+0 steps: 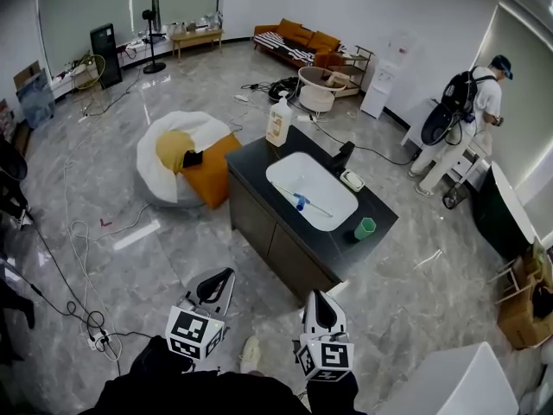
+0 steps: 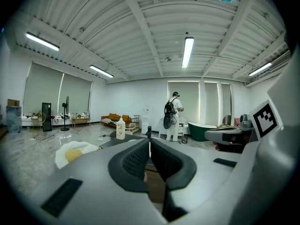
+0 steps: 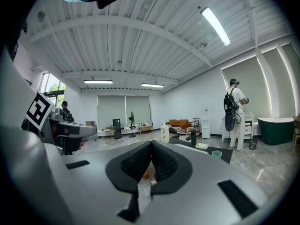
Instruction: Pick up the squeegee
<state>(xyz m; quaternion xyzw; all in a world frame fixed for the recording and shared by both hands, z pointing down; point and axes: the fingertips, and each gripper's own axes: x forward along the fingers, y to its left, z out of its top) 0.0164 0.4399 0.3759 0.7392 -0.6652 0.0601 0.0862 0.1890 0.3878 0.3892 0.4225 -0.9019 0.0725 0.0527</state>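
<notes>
Head view: squeegee (image 1: 302, 202) (slim pale handle, blue piece mid-length) lies slantwise in the white sink (image 1: 324, 180) of the dark worktop (image 1: 380, 217), with bare floor (image 1: 155, 266) before its near edge. Left gripper view: left gripper (image 2: 149, 143) fingers pressed together. Right gripper view: right gripper (image 3: 151, 144) fingers likewise closed, worktop ahead to the right.

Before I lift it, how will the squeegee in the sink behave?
The squeegee looks thin and small, so probably light. Its long handle seems straight, likely stiff. Lying in the smooth white sink, it may slide when nudged.
</notes>
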